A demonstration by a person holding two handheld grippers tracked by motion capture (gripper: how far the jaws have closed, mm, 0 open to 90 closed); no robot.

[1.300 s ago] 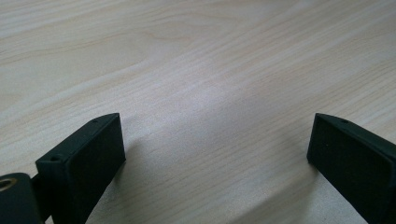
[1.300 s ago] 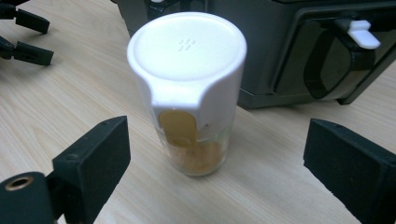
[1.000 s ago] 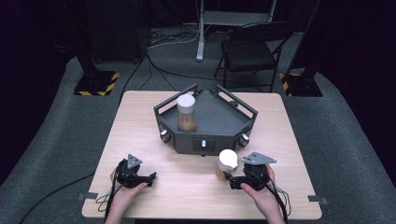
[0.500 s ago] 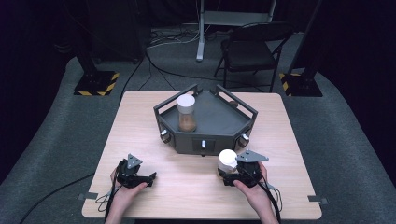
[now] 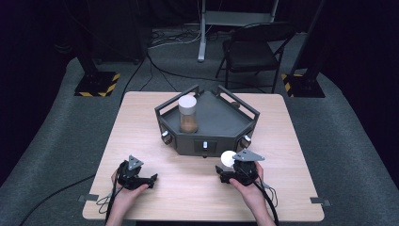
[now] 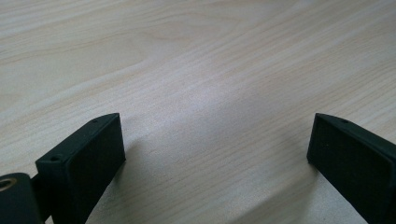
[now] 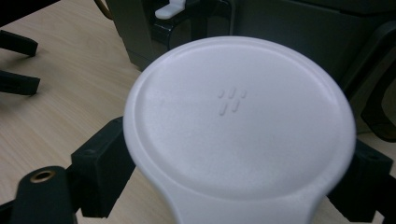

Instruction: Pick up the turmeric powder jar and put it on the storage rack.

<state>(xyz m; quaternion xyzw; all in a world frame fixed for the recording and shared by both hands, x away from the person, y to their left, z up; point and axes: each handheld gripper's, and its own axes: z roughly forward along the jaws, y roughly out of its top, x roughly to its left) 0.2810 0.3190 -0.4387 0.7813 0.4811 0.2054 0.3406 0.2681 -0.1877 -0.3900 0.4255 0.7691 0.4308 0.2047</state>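
2 hands reach in from the near edge of the pale wooden counter (image 5: pixel 141 113), each holding a black tool. The left tool (image 5: pixel 149 179) rests low on the counter near its front left part; in the left gripper view its 2 jaws stand wide apart over bare wood grain, with nothing between them. The right tool (image 5: pixel 225 170) sits near the front right part of the counter, just in front of the dark grey angular metal tray (image 5: pixel 221 117) that occupies the counter's middle. In the right gripper view its jaws are closed against the 2 sides of a round white plastic lid (image 7: pixel 238 116), which bears 5 small raised dashes near its centre; what lies under the lid cannot be made out. In the high view the same lid (image 5: pixel 227 158) shows as a white disc just beyond the right hand (image 5: pixel 249 186), close to the tray's front wall. Inside the tray, toward its left rear, stands 1 clear cylindrical jar with a white cap and brown contents (image 5: pixel 187 114), upright and well apart from both tools.
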